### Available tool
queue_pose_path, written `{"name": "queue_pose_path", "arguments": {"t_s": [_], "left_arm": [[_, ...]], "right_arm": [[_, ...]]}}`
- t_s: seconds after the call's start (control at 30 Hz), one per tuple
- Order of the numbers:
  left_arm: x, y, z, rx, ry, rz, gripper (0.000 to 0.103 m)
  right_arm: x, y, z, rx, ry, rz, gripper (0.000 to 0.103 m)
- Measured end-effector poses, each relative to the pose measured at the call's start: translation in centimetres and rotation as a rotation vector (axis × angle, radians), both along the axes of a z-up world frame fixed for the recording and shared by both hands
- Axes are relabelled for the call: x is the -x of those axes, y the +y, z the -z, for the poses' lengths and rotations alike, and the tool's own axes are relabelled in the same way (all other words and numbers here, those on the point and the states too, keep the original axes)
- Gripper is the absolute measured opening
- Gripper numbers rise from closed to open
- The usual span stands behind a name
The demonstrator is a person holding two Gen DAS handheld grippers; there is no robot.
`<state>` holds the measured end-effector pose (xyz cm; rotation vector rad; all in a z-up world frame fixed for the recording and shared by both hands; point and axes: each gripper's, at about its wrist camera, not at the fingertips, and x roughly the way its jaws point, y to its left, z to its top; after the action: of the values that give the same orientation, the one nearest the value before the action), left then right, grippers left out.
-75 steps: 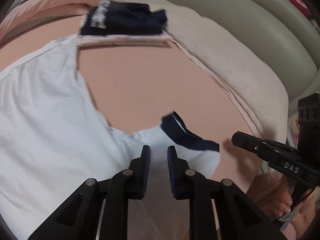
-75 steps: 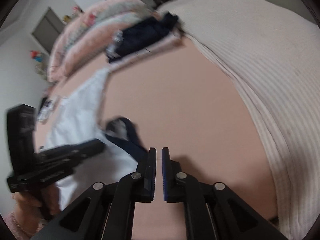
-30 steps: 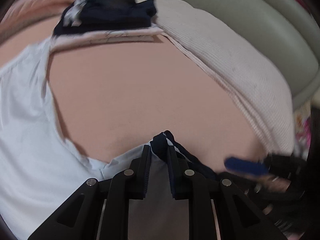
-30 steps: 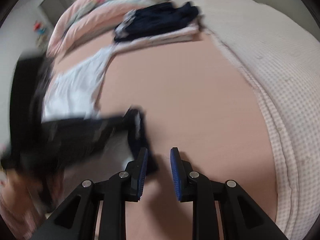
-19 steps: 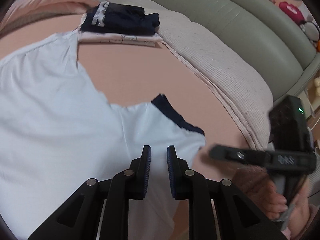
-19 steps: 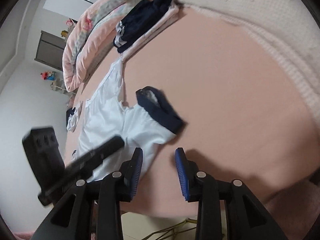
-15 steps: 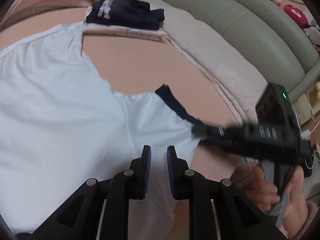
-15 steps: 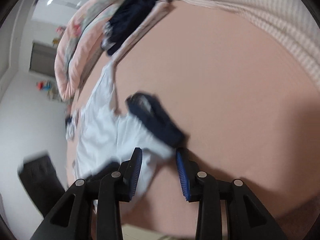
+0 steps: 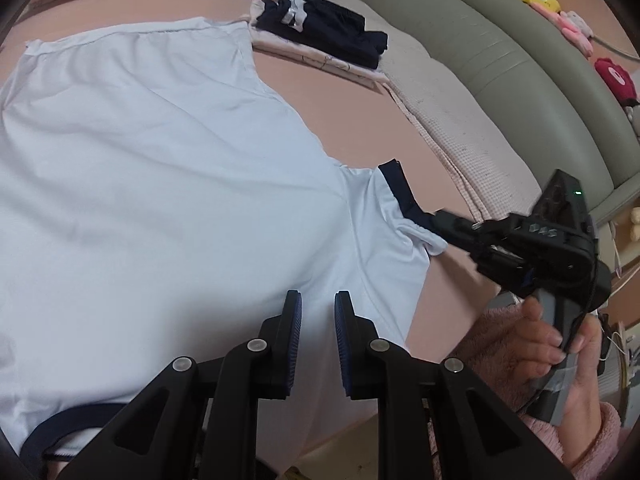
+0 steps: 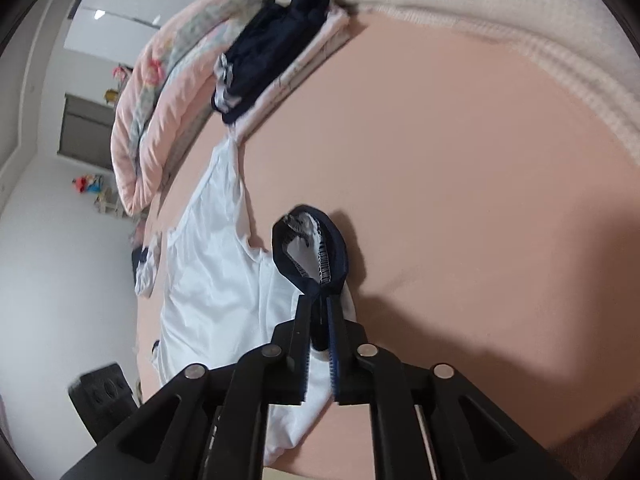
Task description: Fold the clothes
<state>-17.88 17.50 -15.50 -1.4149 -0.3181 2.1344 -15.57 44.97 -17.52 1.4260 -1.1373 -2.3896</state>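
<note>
a pale blue-white t-shirt (image 9: 168, 184) of thin, smooth knit lies spread flat on a peach-pink bed sheet (image 10: 460, 184), with soft creases across its body. its short sleeve ends in a navy ribbed cuff (image 10: 316, 256), whose inner seam shows white overlock stitching. the right gripper (image 10: 319, 312) has just been closing and now pinches that cuff between its ridged blue pads, lifting the sleeve edge into a loop. the left gripper (image 9: 316, 320) hangs over the shirt near the armpit, its 2 black fingers a narrow gap apart with nothing between them. in the left wrist view a hand (image 9: 560, 344) in a fuzzy pink sleeve (image 9: 504, 336) holds the right tool, and raised letters on its black body seem to read "das".

at the far end of the sheet sits a stack of folded clothes (image 9: 320, 36): navy on top, pale pink printed fabric beneath. a cream waffle-weave blanket (image 9: 472, 136) borders the sheet, with a grey-green padded headboard (image 9: 500, 52) behind it. a rolled pink floral quilt (image 10: 160, 92) lies beside white walls.
</note>
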Motion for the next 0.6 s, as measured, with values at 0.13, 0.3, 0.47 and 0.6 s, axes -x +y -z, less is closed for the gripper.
{"name": "queue_pose_path", "arguments": {"t_s": [0.13,0.3,0.47,0.6], "left_arm": [[-0.2,0.0,0.2,0.001,-0.002,0.015,0.015],[-0.3,1.4,0.6,0.004,-0.012,0.046,0.015],[-0.6,2.1,0.8,0.026,-0.015,0.06,0.015],[-0.3,1.2,0.6,0.013,-0.009,0.029,0.015]], "right_arm": [[-1.1,-1.5,-1.9,-0.146,0.076,-0.038,0.061],[0.0,-1.9,0.7,-0.217,-0.022,-0.043,0.051],[1.9,-0.1,2.0,-0.102,-0.015,-0.032,0.005],[1.7,-0.3,0.2,-0.03,0.079,-0.057,0.005]]}}
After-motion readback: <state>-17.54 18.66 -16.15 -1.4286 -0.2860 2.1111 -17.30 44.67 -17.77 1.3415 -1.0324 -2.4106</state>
